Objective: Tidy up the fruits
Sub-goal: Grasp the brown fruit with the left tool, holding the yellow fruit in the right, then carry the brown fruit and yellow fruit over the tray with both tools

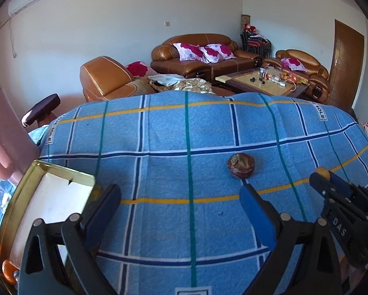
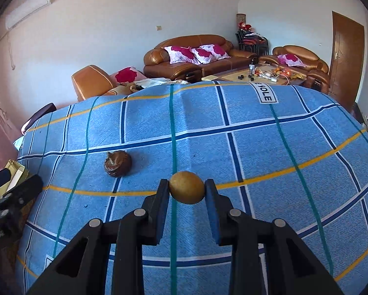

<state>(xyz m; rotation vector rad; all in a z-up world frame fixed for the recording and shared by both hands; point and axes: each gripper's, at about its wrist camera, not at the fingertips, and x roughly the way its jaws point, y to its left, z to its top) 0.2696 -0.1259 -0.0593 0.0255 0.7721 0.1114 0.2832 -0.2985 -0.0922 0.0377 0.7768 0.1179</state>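
A small round yellow-brown fruit (image 2: 186,187) sits between the pads of my right gripper (image 2: 186,189), which is shut on it just above the blue checked cloth (image 2: 233,147). The same fruit (image 1: 322,172) shows at the right gripper's tip in the left wrist view. A dark brown wrinkled fruit (image 1: 241,165) lies on the cloth, ahead and slightly right of my left gripper (image 1: 180,196), whose jaws stand wide open with nothing between them. The brown fruit (image 2: 118,163) is to the left of my right gripper. A gold tin tray (image 1: 24,191) with a white liner sits at the left.
An orange fruit (image 1: 8,270) lies at the tray's near corner. A pink chair (image 1: 2,135) stands beyond the tray. Behind the covered table are brown leather sofas (image 1: 196,54) and a cluttered coffee table (image 1: 265,81).
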